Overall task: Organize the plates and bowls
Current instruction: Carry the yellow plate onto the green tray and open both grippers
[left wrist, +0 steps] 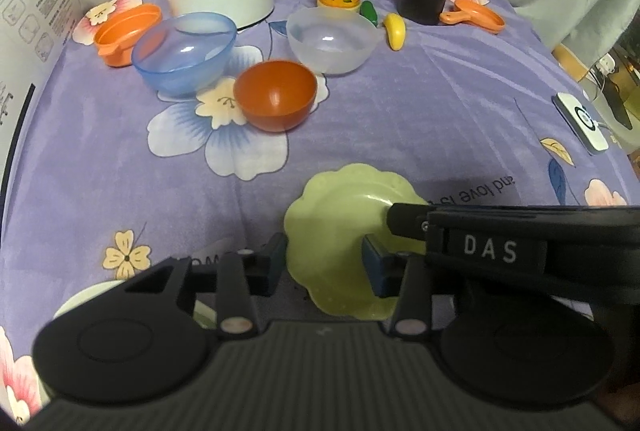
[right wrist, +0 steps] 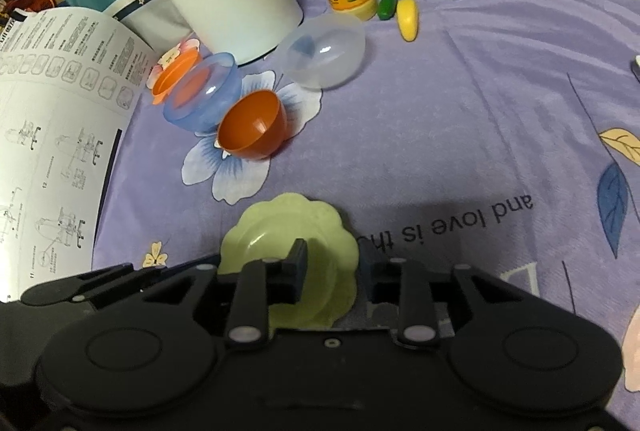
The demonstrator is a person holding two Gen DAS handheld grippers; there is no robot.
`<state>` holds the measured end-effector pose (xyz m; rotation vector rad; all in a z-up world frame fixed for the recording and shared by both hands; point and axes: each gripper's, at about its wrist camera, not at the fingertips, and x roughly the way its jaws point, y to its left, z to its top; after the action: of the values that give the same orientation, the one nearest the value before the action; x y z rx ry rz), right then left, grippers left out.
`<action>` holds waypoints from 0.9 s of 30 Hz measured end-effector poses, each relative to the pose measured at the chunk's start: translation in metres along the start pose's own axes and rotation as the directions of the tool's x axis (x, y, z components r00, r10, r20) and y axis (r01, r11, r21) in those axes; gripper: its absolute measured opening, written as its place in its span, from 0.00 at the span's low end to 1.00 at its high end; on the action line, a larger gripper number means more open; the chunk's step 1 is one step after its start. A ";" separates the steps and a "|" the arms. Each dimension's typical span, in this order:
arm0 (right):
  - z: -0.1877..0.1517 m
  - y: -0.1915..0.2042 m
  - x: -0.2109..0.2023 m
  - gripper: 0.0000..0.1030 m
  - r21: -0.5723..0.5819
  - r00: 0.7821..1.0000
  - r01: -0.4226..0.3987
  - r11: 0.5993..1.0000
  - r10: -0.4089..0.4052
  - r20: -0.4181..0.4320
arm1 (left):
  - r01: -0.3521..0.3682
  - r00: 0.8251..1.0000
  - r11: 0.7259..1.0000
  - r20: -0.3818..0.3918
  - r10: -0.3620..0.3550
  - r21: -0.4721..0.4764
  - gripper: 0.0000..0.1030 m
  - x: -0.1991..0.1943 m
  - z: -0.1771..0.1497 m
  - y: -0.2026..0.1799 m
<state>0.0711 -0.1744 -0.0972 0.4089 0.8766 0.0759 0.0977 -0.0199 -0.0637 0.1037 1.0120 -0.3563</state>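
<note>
Both grippers crowd one small green plate (left wrist: 340, 227) with a scalloped rim, lying on the purple flowered cloth (left wrist: 400, 103) nearest the person. It looks like a handover, so one side should be firmly on the rim before the other lets go, and the plate kept level. The left gripper (left wrist: 324, 263) has its jaws apart, straddling the plate's left half, neither pad clearly pressing. The right gripper (right wrist: 332, 271) also stands apart, one jaw over the plate's middle, the other just past its right edge, not pinching. Farther off sit the brown bowl (left wrist: 276, 99), blue bowl (left wrist: 184, 51) and clear bowl (left wrist: 332, 39), well apart from the plate.
</note>
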 end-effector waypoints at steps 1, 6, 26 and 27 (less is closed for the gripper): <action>0.000 0.001 -0.002 0.29 -0.001 1.000 0.001 1.000 -0.001 0.002 | 0.000 1.000 1.000 0.000 0.000 -0.004 0.37 -0.002 0.000 0.000; 0.000 0.009 -0.016 0.29 -0.022 1.000 0.005 1.000 -0.005 0.017 | 0.005 1.000 1.000 0.012 -0.004 -0.023 0.34 -0.016 -0.002 0.003; -0.023 0.106 -0.041 0.29 -0.147 0.993 -0.103 0.984 0.095 -0.063 | -0.086 0.995 0.987 0.037 0.092 -0.136 0.34 -0.098 -0.044 0.072; -0.026 0.112 -0.040 0.29 -0.153 0.992 -0.110 0.982 0.100 -0.073 | -0.090 0.995 0.986 0.035 0.096 -0.140 0.34 -0.101 -0.047 0.076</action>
<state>0.0369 -0.0719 -0.0400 0.3070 0.9058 0.2554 0.0371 0.0873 -0.0094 0.0181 0.9839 -0.2018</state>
